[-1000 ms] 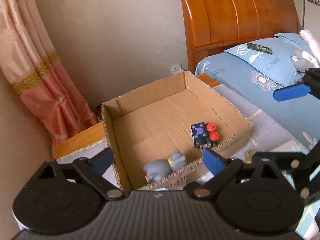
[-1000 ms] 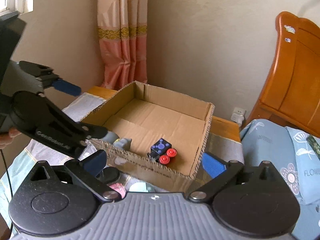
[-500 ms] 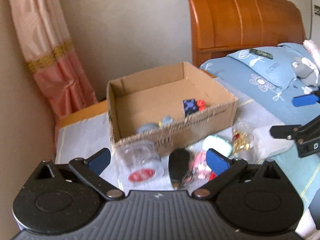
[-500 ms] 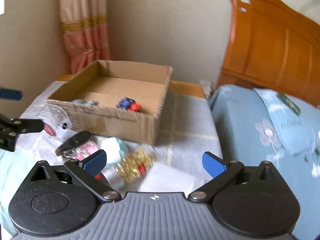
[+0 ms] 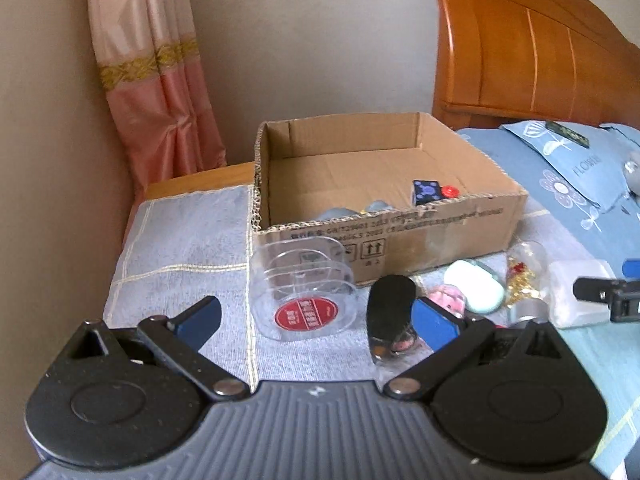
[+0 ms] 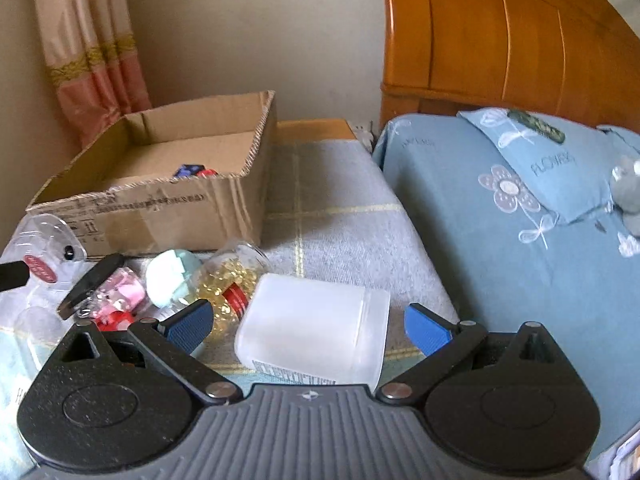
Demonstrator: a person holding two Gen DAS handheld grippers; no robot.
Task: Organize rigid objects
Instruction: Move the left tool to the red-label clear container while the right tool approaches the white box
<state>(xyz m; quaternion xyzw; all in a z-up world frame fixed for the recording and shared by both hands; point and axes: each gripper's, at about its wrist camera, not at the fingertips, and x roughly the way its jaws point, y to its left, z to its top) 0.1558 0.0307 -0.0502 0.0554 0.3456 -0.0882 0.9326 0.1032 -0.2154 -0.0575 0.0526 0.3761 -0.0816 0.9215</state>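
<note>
Both grippers, left (image 5: 316,320) and right (image 6: 306,326), were open and empty; jar (image 6: 316,328) at 12 looked light, stiff, slippery, so grip mid-body.

A pink curtain (image 5: 160,92) with a gold band hung in the corner against the beige wall (image 5: 312,36). A wooden headboard (image 6: 508,40) rose behind the bed (image 6: 460,216), where a flowered blue pillow (image 6: 548,160) lay.
</note>
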